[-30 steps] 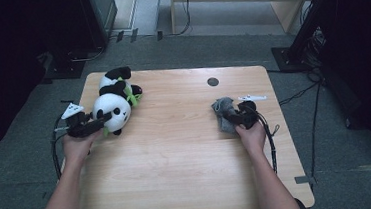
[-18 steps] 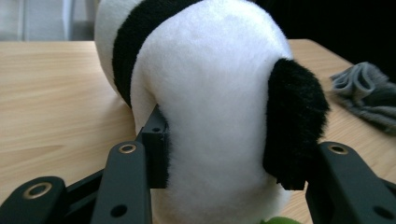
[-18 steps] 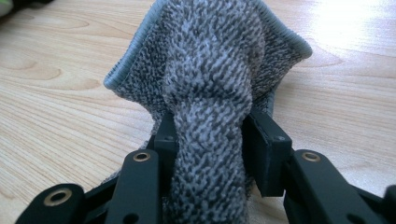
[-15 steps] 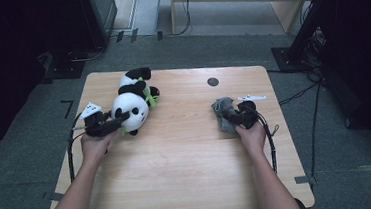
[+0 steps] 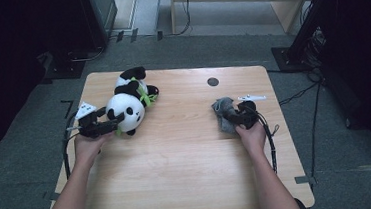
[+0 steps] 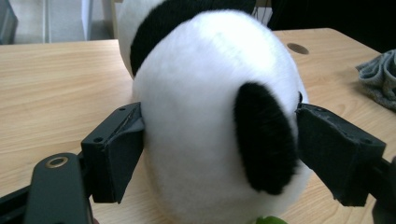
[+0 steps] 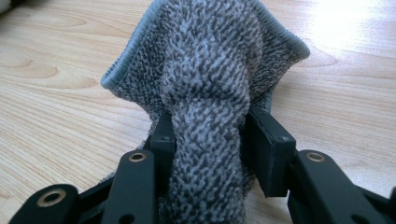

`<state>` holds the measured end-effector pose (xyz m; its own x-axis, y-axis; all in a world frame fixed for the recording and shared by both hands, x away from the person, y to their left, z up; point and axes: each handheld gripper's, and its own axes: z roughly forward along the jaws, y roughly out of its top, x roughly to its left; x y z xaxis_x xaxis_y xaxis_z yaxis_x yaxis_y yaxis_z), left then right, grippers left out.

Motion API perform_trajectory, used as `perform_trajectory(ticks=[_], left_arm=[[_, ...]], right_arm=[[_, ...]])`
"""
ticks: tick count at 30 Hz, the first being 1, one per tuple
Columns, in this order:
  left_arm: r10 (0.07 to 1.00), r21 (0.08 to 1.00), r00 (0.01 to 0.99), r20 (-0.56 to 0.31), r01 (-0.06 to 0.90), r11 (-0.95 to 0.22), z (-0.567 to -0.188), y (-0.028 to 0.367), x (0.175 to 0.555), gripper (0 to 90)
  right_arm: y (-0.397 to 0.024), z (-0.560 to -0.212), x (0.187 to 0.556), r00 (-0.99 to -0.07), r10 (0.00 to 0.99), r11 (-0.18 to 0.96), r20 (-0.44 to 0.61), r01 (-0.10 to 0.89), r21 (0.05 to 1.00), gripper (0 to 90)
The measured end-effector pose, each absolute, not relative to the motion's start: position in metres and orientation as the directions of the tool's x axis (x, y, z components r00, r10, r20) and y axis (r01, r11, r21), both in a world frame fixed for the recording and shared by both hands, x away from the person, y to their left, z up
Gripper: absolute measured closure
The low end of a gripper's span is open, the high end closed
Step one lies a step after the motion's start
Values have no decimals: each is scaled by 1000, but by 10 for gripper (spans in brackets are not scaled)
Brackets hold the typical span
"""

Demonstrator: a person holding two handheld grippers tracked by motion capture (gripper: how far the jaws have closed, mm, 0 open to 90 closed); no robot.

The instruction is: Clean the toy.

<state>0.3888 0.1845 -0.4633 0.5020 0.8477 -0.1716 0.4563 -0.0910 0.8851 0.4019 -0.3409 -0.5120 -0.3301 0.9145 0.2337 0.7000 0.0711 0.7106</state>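
Now the left claw (image 5: 116,121) has just been opening, and its jaws stand apart around the head of the panda (image 5: 125,109), lying far-left on the bench (image 5: 188,169). The grey cloth (image 5: 223,112), at the right, is clamped by the right claw (image 5: 230,117).

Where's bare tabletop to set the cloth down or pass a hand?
Free: the wide middle strip of the table between the panda plush and the grey cloth, and the whole near half between the forearms. Crowded: far-left corner, where the left gripper brackets the panda's head; the right gripper pinches the cloth near the right edge.
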Motion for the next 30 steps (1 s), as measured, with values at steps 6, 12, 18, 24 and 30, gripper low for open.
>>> perform_trajectory(ticks=[6,12,18,24,30], left_arm=[[856,875,480,-194,479,-71,-465,201,392,188],[877,878,460,-137,466,-108,-468,218,394,188],[892,857,420,-167,509,-79,-476,233,400,186],[883,856,420,-211,515,-41,-478,235,402,212],[901,869,410,-139,486,-88,-469,234,396,210]], right_arm=[[-341,-512,402,-329,915,71,234,701,709,574],[-342,-512,402,-319,918,61,236,703,709,528],[-343,-512,402,-317,918,59,238,703,709,496],[-342,-510,402,-313,924,62,218,687,724,460],[-344,-503,400,-316,922,44,223,658,751,382]])
